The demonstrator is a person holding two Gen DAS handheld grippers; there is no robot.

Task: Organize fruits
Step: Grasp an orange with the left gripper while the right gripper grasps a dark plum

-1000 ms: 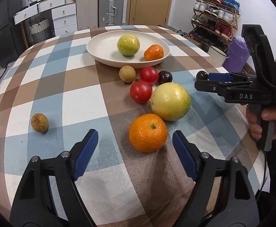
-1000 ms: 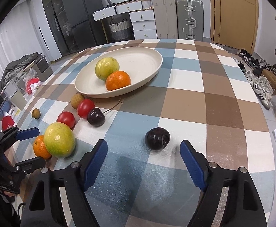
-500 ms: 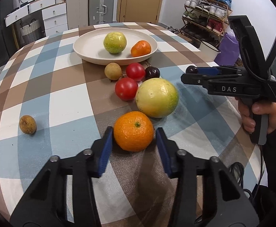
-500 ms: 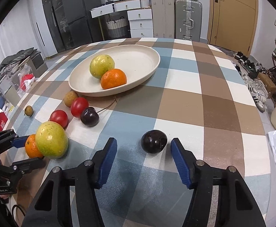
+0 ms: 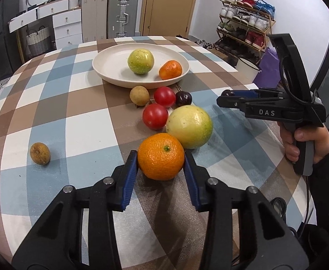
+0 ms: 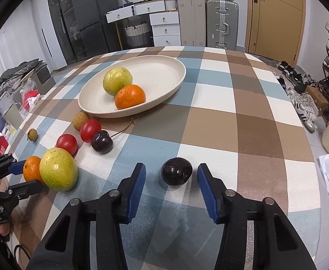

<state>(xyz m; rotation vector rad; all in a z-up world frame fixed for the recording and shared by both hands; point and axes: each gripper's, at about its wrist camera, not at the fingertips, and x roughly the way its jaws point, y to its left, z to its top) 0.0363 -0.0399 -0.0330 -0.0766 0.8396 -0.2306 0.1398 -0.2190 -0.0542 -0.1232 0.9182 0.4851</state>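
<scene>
My left gripper (image 5: pixel 161 165) is shut on an orange (image 5: pixel 161 156) that rests on the checked tablecloth, both blue pads against its sides. A large yellow-green fruit (image 5: pixel 189 129) touches the orange behind it. My right gripper (image 6: pixel 171 181) is open with its jaws on either side of a dark plum (image 6: pixel 176 174), a small gap on each side. The cream plate (image 6: pixel 164 67) holds a green-yellow fruit (image 6: pixel 117 81) and an orange (image 6: pixel 130 96). Two red tomatoes (image 5: pixel 155 115), a dark cherry (image 5: pixel 183 97) and a brown longan (image 5: pixel 139 95) lie in front of the plate.
A second small brown longan (image 5: pixel 40 153) lies alone at the table's left. The right gripper also shows in the left wrist view (image 5: pixel 225 96). A shoe rack (image 5: pixel 243 22) stands to the right, suitcases and drawers behind the table.
My left gripper moved forward and closed onto the orange. My right gripper narrowed around the dark plum and moved closer to it. The fruits have not moved.
</scene>
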